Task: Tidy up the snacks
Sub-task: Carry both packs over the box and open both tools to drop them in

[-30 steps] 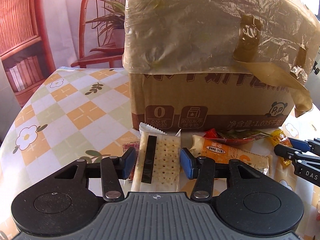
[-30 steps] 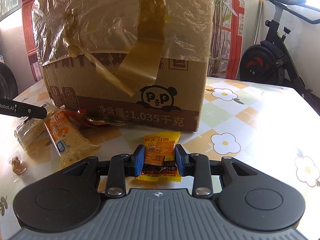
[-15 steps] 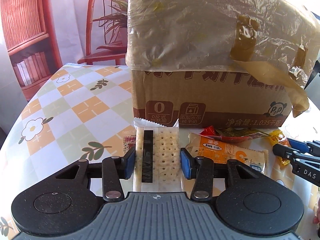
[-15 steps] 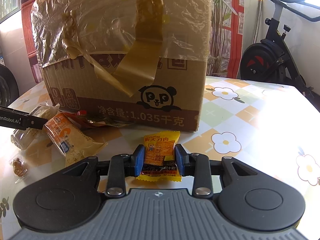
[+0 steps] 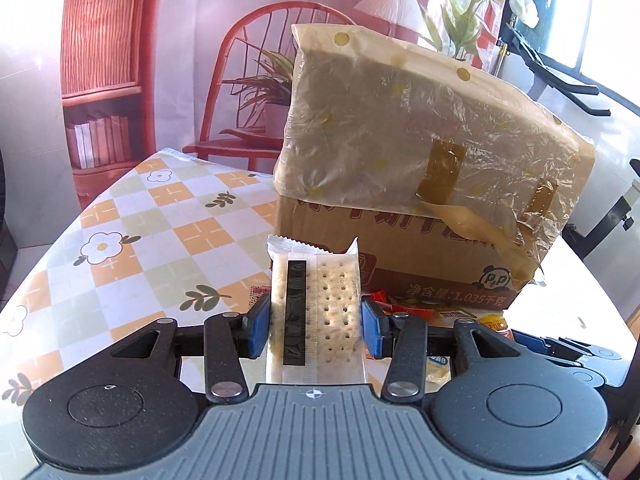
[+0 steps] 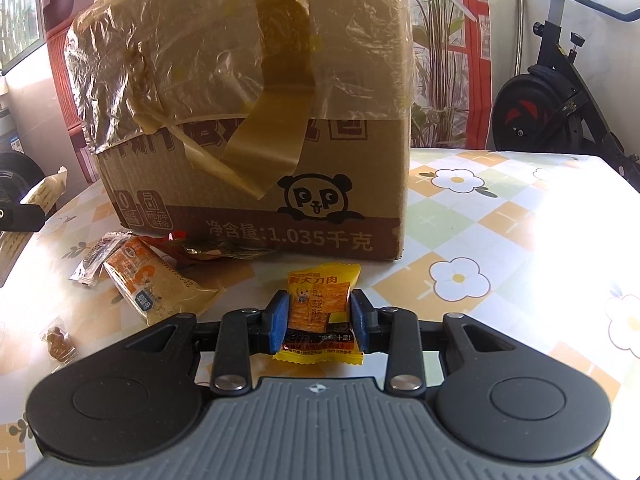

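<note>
While jaws clamp it, cracker packet sits upright between pads.

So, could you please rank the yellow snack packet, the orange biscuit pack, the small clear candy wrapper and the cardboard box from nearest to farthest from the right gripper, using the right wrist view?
1. Yellow snack packet: between the fingers of the right gripper.
2. Orange biscuit pack: on the table, left of the fingers.
3. Small clear candy wrapper: far left; close to the biscuit pack in distance.
4. Cardboard box: behind, straight ahead.
</note>
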Demonstrator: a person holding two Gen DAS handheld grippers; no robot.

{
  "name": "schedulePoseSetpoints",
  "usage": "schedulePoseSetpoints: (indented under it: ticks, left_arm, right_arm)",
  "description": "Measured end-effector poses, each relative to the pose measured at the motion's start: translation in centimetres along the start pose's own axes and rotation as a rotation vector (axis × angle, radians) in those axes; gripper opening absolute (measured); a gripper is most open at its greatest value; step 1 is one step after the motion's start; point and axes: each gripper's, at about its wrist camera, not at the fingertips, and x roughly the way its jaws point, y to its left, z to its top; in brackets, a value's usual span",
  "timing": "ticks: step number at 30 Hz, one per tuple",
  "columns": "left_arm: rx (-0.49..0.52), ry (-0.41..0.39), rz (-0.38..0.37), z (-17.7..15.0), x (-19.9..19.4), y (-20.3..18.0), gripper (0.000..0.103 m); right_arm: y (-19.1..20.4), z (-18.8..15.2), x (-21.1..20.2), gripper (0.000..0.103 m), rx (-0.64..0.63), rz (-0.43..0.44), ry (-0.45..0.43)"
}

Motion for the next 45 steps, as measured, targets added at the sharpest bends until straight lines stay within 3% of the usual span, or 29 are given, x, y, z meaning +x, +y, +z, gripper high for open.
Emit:
schedulePoseSetpoints:
  ticks: [11,16,20,30,33,38,45]
  left_arm:
    - [-0.009,-0.007,0.002,-0.6,-0.9,0.5,0.048]
    - [0.009,-0.057,-0.012,0.6,-1.7,0.3,0.048]
    - [0.008,-0.116,-0.031,2.7,-2.5,0.1,0.048]
    - [0.048,-0.271,-0.104,9.3,-4.3,-1.8,0.048]
    - [0.051,-0.300,-0.121,11.5,-4.0,-2.5,0.048]
    - [0.087,-0.303,-0.108,15.0,-1.8,-3.8,0.049]
    - [0.126,-0.228,-0.077,17.4,3.0,-5.1,0.049]
  right_arm:
    - [0.3,-0.2,-1.6,0.035,0.000,0.006,-0.060]
    - [0.9,-0.5,-3.9,0.035,-0.031,0.024,-0.101]
    - [2.3,0.3,-6.4,0.034,-0.111,0.063,-0.188]
    - [3.7,7.8,-11.0,0.034,-0.167,0.134,-0.436]
    - [3.4,10.5,-10.9,0.034,-0.163,0.133,-0.466]
    - [2.1,15.3,-8.5,0.034,-0.131,0.075,-0.446]
    - [1.1,19.4,-4.3,0.035,-0.075,-0.037,-0.319]
